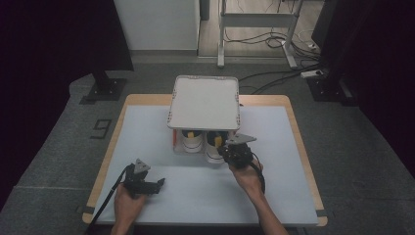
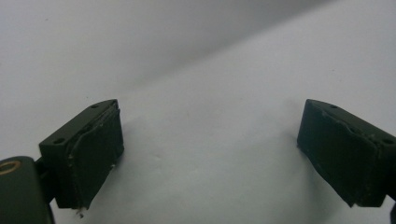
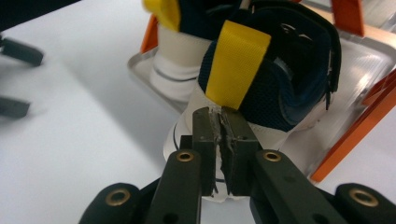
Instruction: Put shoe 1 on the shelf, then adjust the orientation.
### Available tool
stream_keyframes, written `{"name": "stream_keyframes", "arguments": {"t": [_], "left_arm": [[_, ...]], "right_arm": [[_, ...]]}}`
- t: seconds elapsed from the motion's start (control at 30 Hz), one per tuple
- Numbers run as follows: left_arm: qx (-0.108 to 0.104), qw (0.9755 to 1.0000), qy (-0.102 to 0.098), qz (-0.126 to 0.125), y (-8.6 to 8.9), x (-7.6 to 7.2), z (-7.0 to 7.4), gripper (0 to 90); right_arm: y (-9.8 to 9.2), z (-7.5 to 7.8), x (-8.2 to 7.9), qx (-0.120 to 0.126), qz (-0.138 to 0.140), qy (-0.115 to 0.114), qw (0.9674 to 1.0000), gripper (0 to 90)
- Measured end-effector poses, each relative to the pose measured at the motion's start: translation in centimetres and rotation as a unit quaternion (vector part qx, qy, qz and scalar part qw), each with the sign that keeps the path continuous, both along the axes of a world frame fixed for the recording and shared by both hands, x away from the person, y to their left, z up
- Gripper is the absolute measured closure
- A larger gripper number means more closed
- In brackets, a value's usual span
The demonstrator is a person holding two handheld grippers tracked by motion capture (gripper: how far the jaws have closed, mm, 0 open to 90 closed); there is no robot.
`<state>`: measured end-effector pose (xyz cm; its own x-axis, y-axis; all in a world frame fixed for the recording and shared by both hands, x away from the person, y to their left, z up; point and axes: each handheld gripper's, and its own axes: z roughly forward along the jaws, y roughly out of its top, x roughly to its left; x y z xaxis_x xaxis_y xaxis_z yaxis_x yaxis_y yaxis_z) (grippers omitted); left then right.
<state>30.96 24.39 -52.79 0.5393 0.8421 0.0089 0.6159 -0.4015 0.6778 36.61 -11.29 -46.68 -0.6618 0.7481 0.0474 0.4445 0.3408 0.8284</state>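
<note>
Right gripper view: right gripper [image 3: 220, 122] fingers pinch shoe's [image 3: 261, 84] yellow tab [image 3: 236, 63]; no legible writing.

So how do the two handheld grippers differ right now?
The left gripper has its jaws spread wide with nothing between them, while the right gripper has its jaws closed together at the shoe's heel, just below its yellow pull tab. The left gripper hovers over bare table, away from the rack; the right gripper reaches up to the rack. Both are black, two-jawed and hand-held.
</note>
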Motion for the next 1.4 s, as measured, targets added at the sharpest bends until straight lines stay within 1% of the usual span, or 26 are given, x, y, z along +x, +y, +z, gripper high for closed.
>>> {"name": "stream_keyframes", "arguments": {"t": [0.07,0.17,0.23,0.33,0.43,0.67,0.83,0.9,1.0,1.07,1.13,1.3,1.4], "left_arm": [[0.000,1.0000,0.000,0.000,0.0,0.0,0.0,6.8],[0.000,1.0000,0.000,0.001,0.0,0.0,0.0,6.8],[0.000,1.0000,0.000,0.001,0.0,0.0,0.0,6.8],[-0.001,1.0000,0.000,0.001,0.0,0.0,0.0,6.9],[0.000,1.0000,0.000,0.000,0.0,0.0,0.0,6.9],[-0.001,1.0000,0.000,0.000,0.0,0.0,0.0,6.8],[0.000,1.0000,-0.001,0.001,0.0,0.0,0.0,6.9],[0.000,1.0000,-0.001,0.001,0.0,0.0,0.0,6.9],[0.000,1.0000,-0.001,0.001,0.0,0.0,0.0,6.9],[-0.001,1.0000,0.000,0.000,0.0,0.0,0.0,6.9],[0.000,1.0000,-0.001,0.001,0.0,0.0,0.0,6.9],[0.000,1.0000,-0.001,0.001,0.0,0.0,0.0,7.0],[0.001,1.0000,-0.001,0.000,0.0,0.0,0.0,7.0]], "right_arm": [[0.1,-0.2,0.6,-0.003,-0.008,-0.002,1.0000,82.7],[0.3,-0.4,1.3,0.001,-0.016,-0.004,0.9999,82.7],[0.3,-0.6,1.6,-0.004,-0.022,-0.008,0.9997,83.1],[0.2,-1.0,2.0,0.003,-0.038,-0.014,0.9992,86.2],[0.0,-1.2,2.3,0.006,-0.046,-0.018,0.9988,87.4],[-0.3,-1.3,2.4,0.021,-0.036,-0.012,0.9991,83.9],[-0.3,-1.5,2.7,0.024,-0.037,-0.017,0.9989,88.1],[-0.3,-1.6,2.9,0.028,-0.041,-0.017,0.9986,87.9],[-0.3,-1.5,2.8,0.031,-0.036,-0.012,0.9988,82.9],[-0.5,-1.4,2.6,0.038,-0.033,-0.006,0.9987,81.1],[-0.7,-1.1,2.2,0.046,-0.029,-0.007,0.9985,79.0],[-1.1,-0.1,1.2,0.042,-0.015,-0.001,0.9990,70.8],[-1.5,0.3,0.7,0.033,-0.009,0.000,0.9994,66.1]]}}
